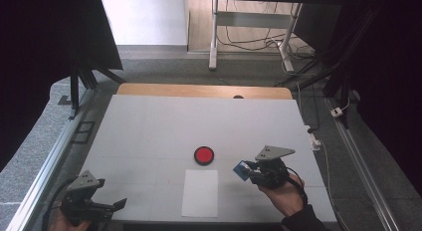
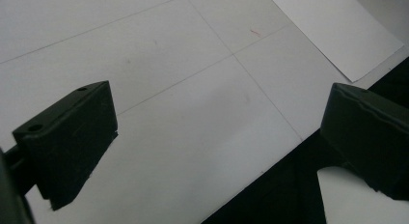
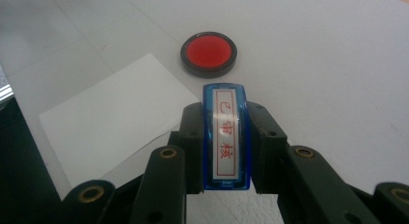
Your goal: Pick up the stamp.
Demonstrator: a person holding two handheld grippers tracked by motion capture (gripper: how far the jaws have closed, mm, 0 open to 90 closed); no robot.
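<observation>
A blue stamp (image 3: 225,137) with a white label and red characters is clamped between the jaws of my right gripper (image 3: 225,144); in the high view the right gripper (image 1: 249,172) hovers at the table's right front with the blue stamp (image 1: 242,170) at its tip. A round red ink pad (image 1: 204,155) in a black case lies just left of it, seen as the ink pad (image 3: 209,52) ahead of the jaws. A white sheet of paper (image 1: 200,192) lies in front of the pad. My left gripper (image 1: 119,205) rests at the front left corner, its jaws wide apart and empty over the table (image 2: 193,103).
The white table (image 1: 149,126) ends in a wooden strip (image 1: 204,90) at the far side. Metal rails (image 1: 50,161) run along both sides. Desk legs and cables (image 1: 249,42) stand on the floor beyond. The paper's corner (image 2: 337,35) lies near the table's front edge.
</observation>
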